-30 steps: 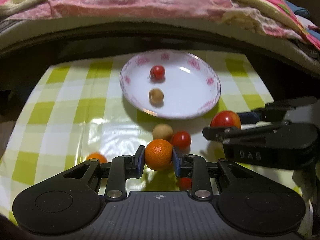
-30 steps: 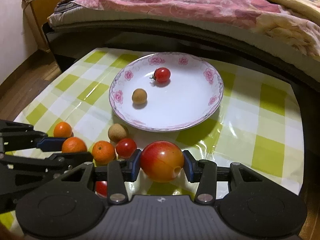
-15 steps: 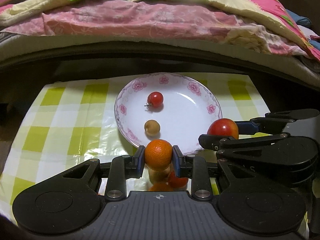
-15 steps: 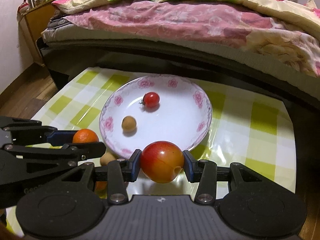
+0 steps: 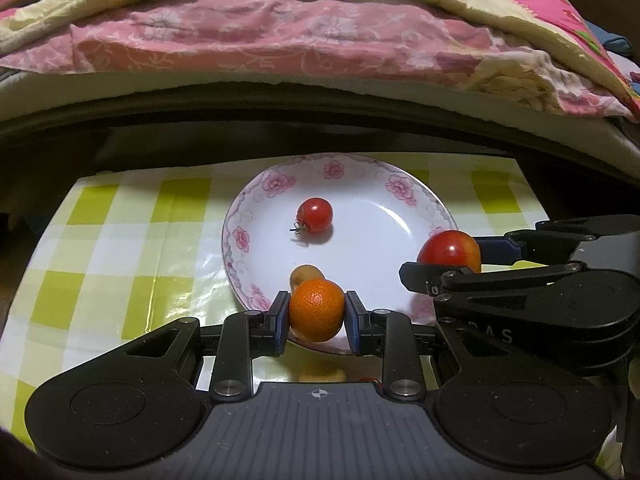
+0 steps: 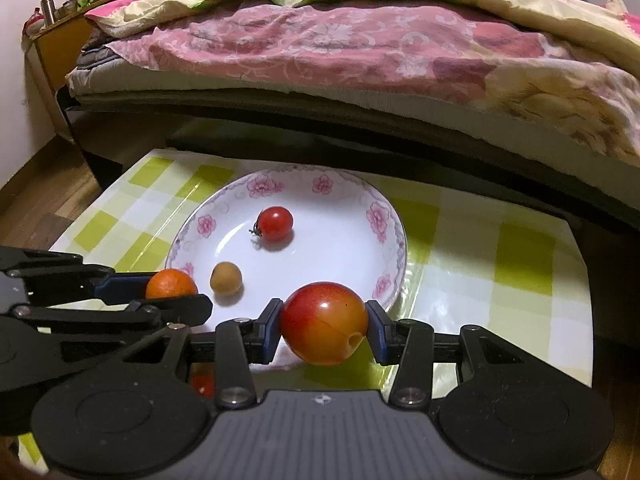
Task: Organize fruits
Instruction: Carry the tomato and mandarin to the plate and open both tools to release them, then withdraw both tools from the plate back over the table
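My left gripper (image 5: 317, 317) is shut on a small orange (image 5: 317, 312) and holds it above the near rim of a white plate with pink flowers (image 5: 400, 188). My right gripper (image 6: 323, 330) is shut on a red-yellow apple (image 6: 323, 322) above the plate's near right rim (image 6: 384, 216). A cherry tomato (image 5: 315, 214) and a small tan fruit (image 5: 303, 274) lie in the plate. In the right wrist view the tomato (image 6: 274, 223), the tan fruit (image 6: 226, 278) and the held orange (image 6: 171, 284) show too.
The plate sits on a green-and-white checked tablecloth (image 5: 100, 240). A bed with pink and yellow quilts (image 6: 360, 40) runs close behind the table. A tan fruit (image 5: 322, 375) and a red fruit (image 6: 202, 385) lie on the cloth under the grippers.
Both grippers have risen and moved forward toward the plate with their fruit. The loose fruits on the cloth have dropped mostly out of sight beneath them.
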Action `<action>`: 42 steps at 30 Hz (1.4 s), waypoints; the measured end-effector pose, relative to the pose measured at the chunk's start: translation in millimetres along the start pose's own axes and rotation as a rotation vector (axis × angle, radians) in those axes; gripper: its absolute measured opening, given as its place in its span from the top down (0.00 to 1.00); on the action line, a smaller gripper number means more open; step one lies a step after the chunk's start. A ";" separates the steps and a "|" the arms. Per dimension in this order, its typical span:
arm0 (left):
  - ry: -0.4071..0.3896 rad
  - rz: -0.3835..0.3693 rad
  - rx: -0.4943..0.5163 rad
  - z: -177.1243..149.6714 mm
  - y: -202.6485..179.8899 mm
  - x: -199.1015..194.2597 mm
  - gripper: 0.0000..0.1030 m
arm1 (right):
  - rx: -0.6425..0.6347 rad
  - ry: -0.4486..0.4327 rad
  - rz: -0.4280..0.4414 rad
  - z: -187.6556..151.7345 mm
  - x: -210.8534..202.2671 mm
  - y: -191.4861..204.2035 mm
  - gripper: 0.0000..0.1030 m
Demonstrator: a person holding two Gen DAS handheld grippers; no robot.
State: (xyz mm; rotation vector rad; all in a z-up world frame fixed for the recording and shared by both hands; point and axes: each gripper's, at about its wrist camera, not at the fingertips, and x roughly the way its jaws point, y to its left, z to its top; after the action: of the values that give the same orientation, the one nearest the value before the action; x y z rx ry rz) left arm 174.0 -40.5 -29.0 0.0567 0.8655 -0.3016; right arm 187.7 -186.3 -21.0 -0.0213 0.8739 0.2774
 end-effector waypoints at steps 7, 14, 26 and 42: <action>0.014 0.010 -0.004 -0.5 2.6 8.8 0.66 | -0.035 0.003 -0.010 3.0 8.5 3.3 0.55; 0.012 0.018 0.008 -0.1 0.3 10.8 0.66 | -0.045 0.006 -0.006 4.2 12.6 3.4 0.55; 0.006 0.023 -0.004 -0.8 2.0 10.1 0.62 | -0.018 0.013 0.008 5.7 12.5 0.1 0.55; -0.061 0.022 -0.031 4.8 5.8 -9.6 0.50 | 0.047 -0.065 0.009 16.6 -7.6 -6.9 0.54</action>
State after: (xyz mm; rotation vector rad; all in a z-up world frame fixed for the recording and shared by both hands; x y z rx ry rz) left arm 173.4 -33.5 -19.0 0.0281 0.8086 -0.2683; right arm 197.4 -192.5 -5.2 0.0350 0.8161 0.2650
